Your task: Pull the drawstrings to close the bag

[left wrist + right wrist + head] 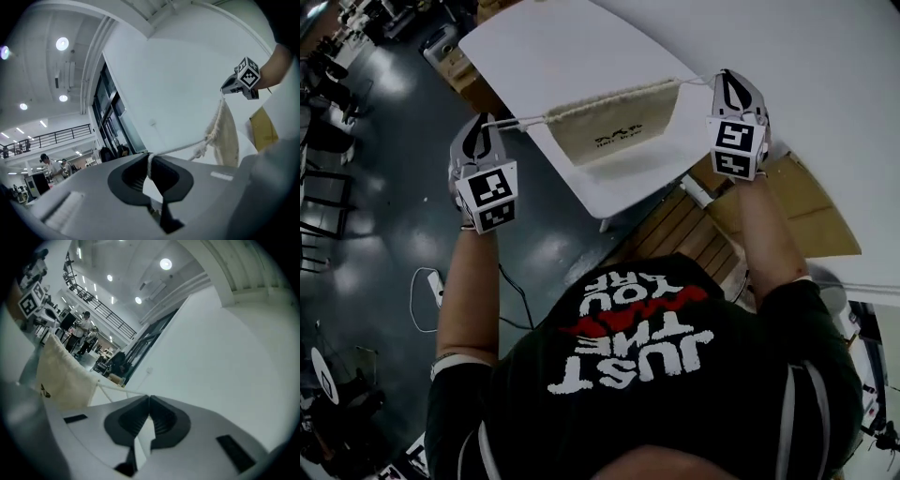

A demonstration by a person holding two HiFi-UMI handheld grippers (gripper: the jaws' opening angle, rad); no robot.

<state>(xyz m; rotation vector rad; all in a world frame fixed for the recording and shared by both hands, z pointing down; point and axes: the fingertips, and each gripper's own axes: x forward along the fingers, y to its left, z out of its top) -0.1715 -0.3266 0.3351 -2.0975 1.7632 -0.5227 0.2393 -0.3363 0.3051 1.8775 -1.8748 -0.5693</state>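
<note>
A cream cloth drawstring bag [614, 127] hangs stretched between my two grippers, above the near edge of the white table [581, 37]. My left gripper [484, 124] is shut on the white drawstring [520, 120] that leaves the bag's left end. In the left gripper view the cord [178, 148] runs from the shut gripper [150, 164] to the bunched bag mouth [227, 136]. My right gripper [727, 80] is shut on the other drawstring [696, 82]. In the right gripper view the cords [119, 390] lead from the bag [61, 378] into that gripper [149, 401].
Flat cardboard [811, 211] and a wooden pallet [675, 230] lie under the table's right side. A white power strip with cable [434, 286] lies on the dark floor at left. People [84, 331] stand far off in the hall.
</note>
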